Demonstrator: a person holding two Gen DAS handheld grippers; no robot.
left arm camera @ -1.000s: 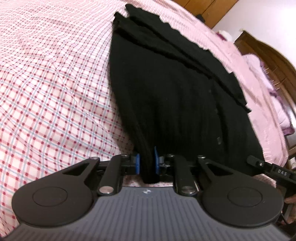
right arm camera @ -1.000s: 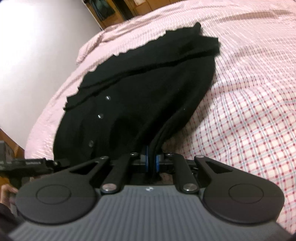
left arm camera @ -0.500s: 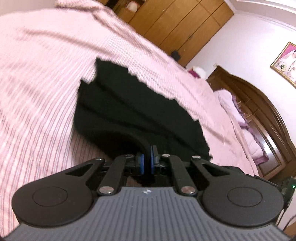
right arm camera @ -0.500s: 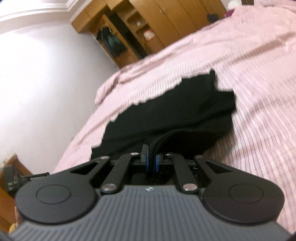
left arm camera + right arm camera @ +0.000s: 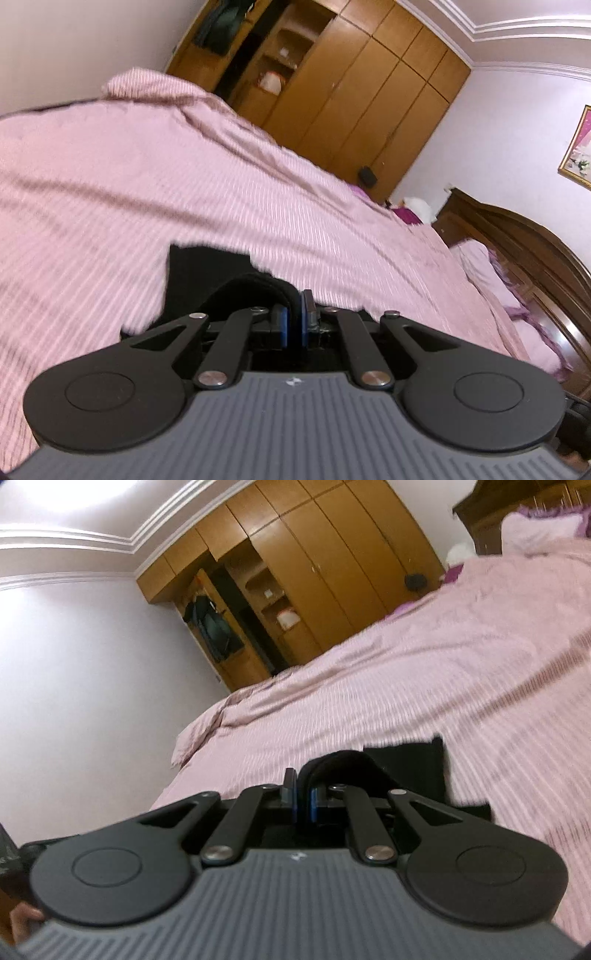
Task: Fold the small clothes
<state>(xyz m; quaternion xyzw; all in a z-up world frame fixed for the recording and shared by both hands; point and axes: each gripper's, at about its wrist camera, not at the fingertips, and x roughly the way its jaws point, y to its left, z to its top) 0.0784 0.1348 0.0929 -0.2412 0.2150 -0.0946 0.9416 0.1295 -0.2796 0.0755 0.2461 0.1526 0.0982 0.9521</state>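
Observation:
A black knit cardigan (image 5: pixel 207 280) lies on the pink checked bedspread (image 5: pixel 184 192), most of it hidden under the gripper body. My left gripper (image 5: pixel 294 317) is shut on a fold of the cardigan's edge, which arches up from the blue pads. In the right wrist view the same black cardigan (image 5: pixel 406 764) shows beyond my right gripper (image 5: pixel 304 794), shut on another fold of the cloth. Both grippers are raised above the bedspread (image 5: pixel 406 686) and point nearly level across the bed.
A wooden wardrobe (image 5: pixel 354 92) stands past the bed's far side, one bay open with shelves and hanging clothes. A dark wooden headboard (image 5: pixel 532 258) and pink pillows (image 5: pixel 480 266) are at the right. The bedspread's edge (image 5: pixel 192 738) drops off toward a pale wall.
Both grippers have risen and tipped up toward level, lifting the near edge of the cardigan. Far less of the garment shows, and the wardrobe and ceiling have come into view.

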